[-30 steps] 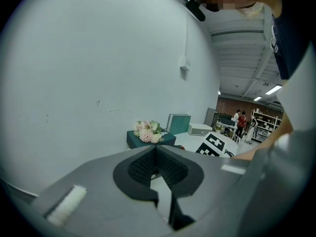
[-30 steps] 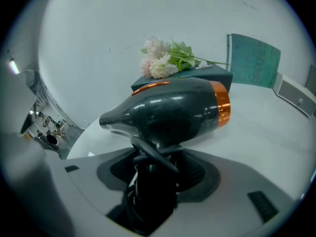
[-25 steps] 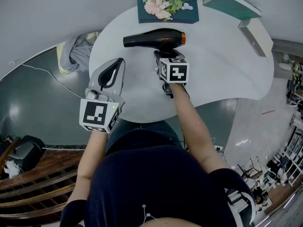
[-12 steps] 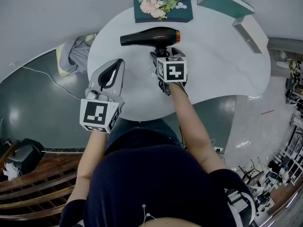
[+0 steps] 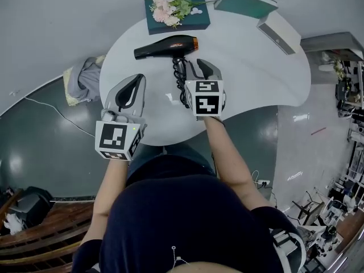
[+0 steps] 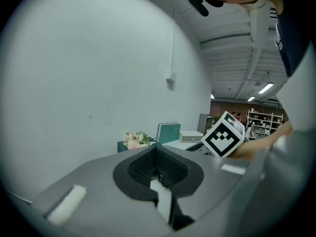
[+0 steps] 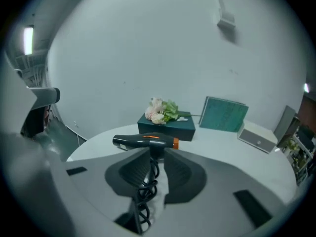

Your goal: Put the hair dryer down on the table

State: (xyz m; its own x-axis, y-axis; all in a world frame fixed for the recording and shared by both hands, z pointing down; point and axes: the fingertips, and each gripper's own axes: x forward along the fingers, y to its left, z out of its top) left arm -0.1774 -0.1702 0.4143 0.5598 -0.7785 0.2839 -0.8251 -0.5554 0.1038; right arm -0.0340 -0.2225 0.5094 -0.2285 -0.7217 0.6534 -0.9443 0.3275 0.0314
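Observation:
The black hair dryer (image 5: 165,45) with an orange ring lies on its side on the white table (image 5: 250,67), its coiled cord (image 5: 181,75) trailing toward me. My right gripper (image 5: 200,68) hovers just behind the handle, lifted off the table. Its jaws have just been closing and stand partly apart. In the right gripper view the hair dryer (image 7: 145,141) and cord (image 7: 147,181) show through the gap of the right gripper (image 7: 155,157), and the pads press on nothing. My left gripper (image 5: 138,78) hangs over the table's left edge, shut and empty, as the left gripper (image 6: 157,152) view confirms.
A dark teal box (image 5: 190,20) with pink flowers (image 5: 168,7) on it sits at the table's far edge. A teal book (image 5: 244,1) and a white box (image 5: 278,32) lie at the far right. A crumpled cloth (image 5: 82,78) lies left of the table.
The right gripper opened off the hair dryer's handle, then drew back toward me and up, its jaws narrowing. The hair dryer stays lying on the table. The left gripper rose slightly.

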